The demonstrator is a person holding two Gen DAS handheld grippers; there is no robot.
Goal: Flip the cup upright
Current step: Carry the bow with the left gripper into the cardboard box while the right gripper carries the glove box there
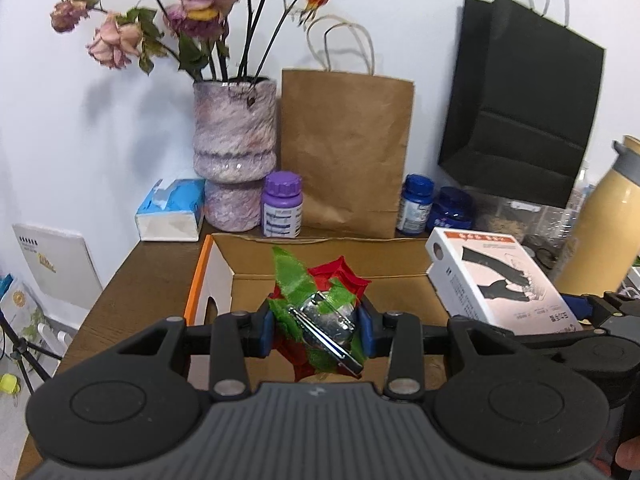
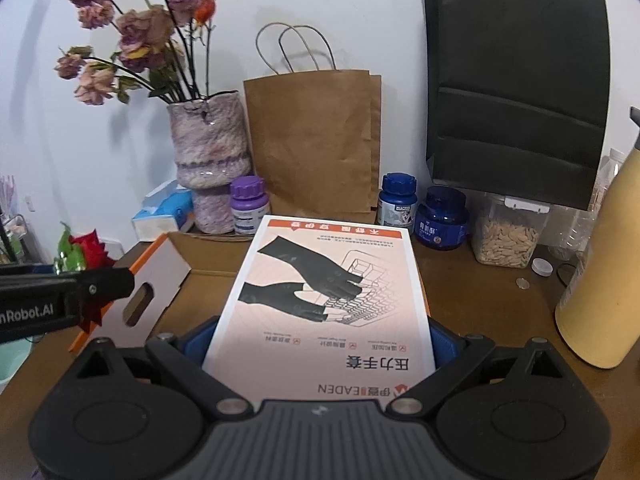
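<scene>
No cup shows in either view. My left gripper [image 1: 316,328] is shut on a red and green fabric flower [image 1: 340,276] with a shiny metal clip across it, held over an open cardboard box [image 1: 248,268]. My right gripper [image 2: 320,344] is shut on a flat white glove package [image 2: 328,280], its blue pads pressing both long sides. That package [image 1: 492,280] also appears at the right of the left wrist view. In the right wrist view the left gripper [image 2: 60,296] and the flower [image 2: 86,250] sit at the far left, beside the cardboard box's orange-edged flap [image 2: 156,276].
Along the wall stand a vase of dried roses [image 1: 234,144], a brown paper bag [image 1: 346,148], a black bag [image 2: 516,80], a purple bottle [image 1: 281,206], two blue bottles [image 2: 420,212] and a tissue box [image 1: 170,212]. At the right are a yellow flask [image 2: 600,264] and a seed jar [image 2: 506,236].
</scene>
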